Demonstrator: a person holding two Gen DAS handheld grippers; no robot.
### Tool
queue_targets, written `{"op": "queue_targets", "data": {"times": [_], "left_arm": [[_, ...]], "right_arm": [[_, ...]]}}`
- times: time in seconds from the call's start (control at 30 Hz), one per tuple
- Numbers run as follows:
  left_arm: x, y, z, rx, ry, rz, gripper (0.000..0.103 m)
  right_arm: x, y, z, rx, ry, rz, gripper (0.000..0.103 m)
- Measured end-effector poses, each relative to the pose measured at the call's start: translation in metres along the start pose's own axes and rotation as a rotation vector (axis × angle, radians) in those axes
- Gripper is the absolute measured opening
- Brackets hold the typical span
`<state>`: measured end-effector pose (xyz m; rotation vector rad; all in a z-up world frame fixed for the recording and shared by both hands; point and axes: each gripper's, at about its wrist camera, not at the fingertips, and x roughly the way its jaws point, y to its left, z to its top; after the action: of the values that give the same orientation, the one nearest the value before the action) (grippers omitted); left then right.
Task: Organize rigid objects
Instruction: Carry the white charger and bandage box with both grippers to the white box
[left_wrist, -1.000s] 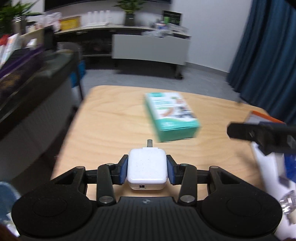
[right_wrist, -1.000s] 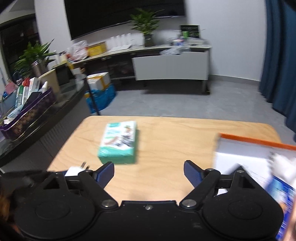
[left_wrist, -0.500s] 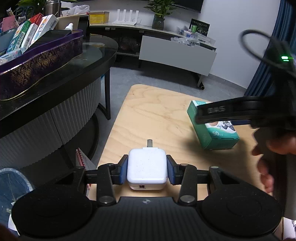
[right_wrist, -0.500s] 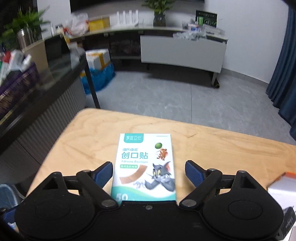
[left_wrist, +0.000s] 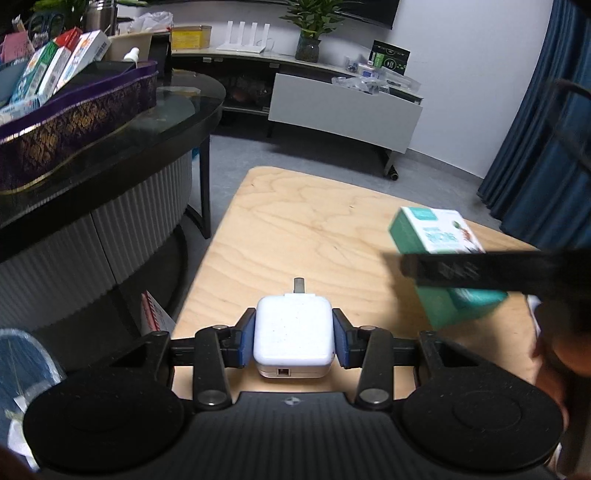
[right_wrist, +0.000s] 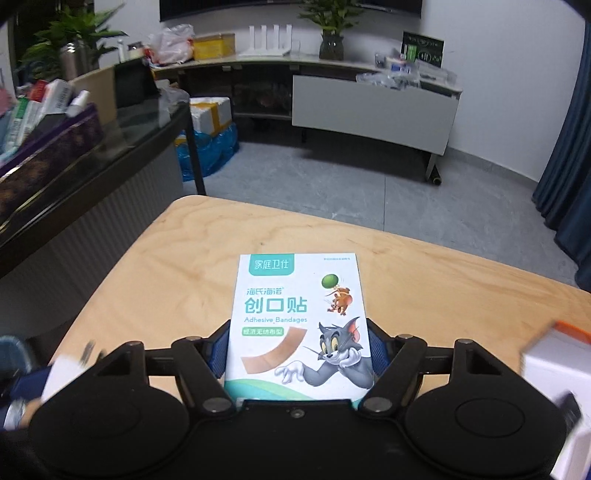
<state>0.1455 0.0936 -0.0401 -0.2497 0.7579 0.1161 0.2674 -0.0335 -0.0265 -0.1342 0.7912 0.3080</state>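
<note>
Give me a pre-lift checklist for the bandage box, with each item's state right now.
1. Left gripper clamped on white charger: ok.
2. Bandage box between right gripper pads, whose jaws have just been closing: ok.
3. Pads pressing firmly on both box sides: cannot tell.
4. Box lying flat on wooden table: ok.
5. Table ahead of box free of objects: ok.

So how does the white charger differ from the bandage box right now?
The white charger is a small, plain, rounded block; the bandage box is a larger, flat carton printed in teal with cartoons. The charger sits clamped in the left gripper; the box lies between the right gripper's just-closing jaws. Both are rigid.
</note>
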Motion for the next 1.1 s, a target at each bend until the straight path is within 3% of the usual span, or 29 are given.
{"op": "queue_targets", "data": {"times": [0.4, 0.53, 0.77, 1.1], "left_arm": [[-0.057, -0.030, -0.024, 0.017, -0.059, -0.040, 0.042], [-0.077, -0.040, -0.038, 0.025, -0.073, -0.048, 0.042], [-0.100, -0.059, -0.060, 0.026, -0.062, -0.080, 0.042], [-0.117, -0.115, -0.078, 0.132, -0.078, -0.155, 0.042]], "right_arm": [[-0.124, -0.023, -0.073, 0.047, -0.092, 0.006, 0.084], [-0.151, -0.036, -0.097, 0.106, -0.105, 0.016, 0.084], [-0.193, -0.039, -0.133, 0.090, -0.174, 0.007, 0.084], [-0.245, -0.076, -0.171, 0.153, -0.277, -0.034, 0.084]]}}
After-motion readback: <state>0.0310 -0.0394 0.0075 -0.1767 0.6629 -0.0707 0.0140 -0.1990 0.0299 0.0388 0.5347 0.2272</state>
